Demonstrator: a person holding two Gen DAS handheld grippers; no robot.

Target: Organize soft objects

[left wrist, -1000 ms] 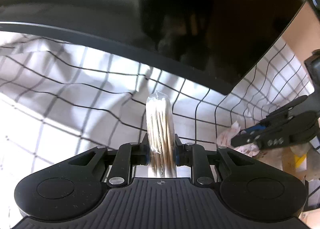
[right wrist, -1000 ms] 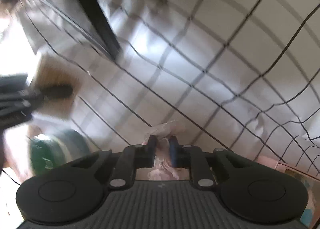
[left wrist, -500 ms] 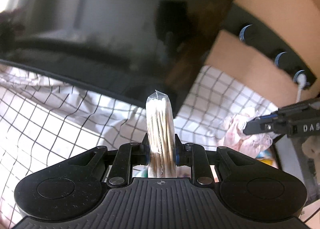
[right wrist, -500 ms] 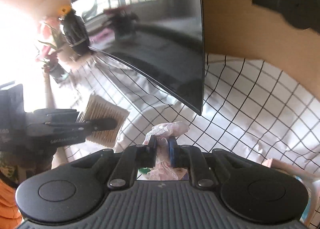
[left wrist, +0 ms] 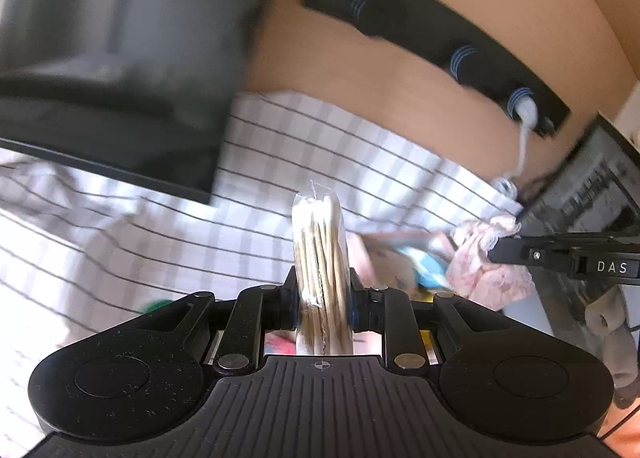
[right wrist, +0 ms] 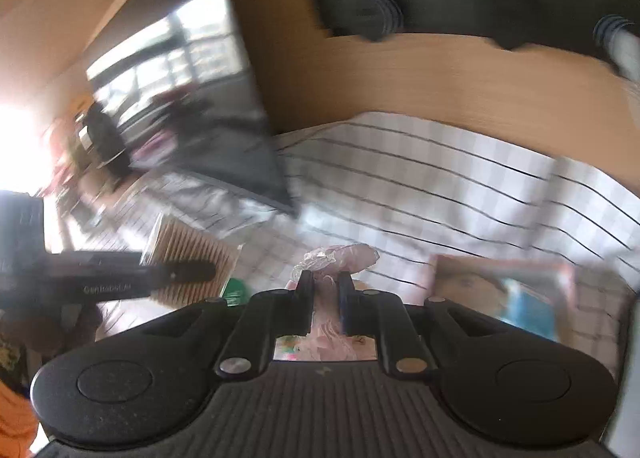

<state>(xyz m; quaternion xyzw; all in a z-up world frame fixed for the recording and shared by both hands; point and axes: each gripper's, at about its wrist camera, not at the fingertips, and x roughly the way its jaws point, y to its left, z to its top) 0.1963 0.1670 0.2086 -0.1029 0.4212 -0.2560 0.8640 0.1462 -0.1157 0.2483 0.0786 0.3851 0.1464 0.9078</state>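
Nearest to us, our left tongs (left wrist: 322, 300) are clenched on a clear pack of cotton sticks (left wrist: 318, 250). We hold it by its thin side, so it stands up tall and won't slip out. Our right tongs (right wrist: 323, 300) are clenched on a soft pink crinkly bag (right wrist: 338, 256), pinched near its middle w/ the top puffing out above the tips. In the left view that pink bag hangs off to the right, w/ both things up in the air and apart from each other.

Under them is the surface w/ a white checked cloth (left wrist: 132, 258). A picture book (right wrist: 504, 290) lies on the right side of it, and a bit of sth green (right wrist: 236, 290) shows on the left. We think there's open cloth between those for moving.

Farther back, a big black screen (left wrist: 120, 65) leans over the cloth on the left; its low corner is an edge to stay clear of. Behind is a wood wall (right wrist: 400, 77) w/ a black hook rail (right wrist: 480, 1).
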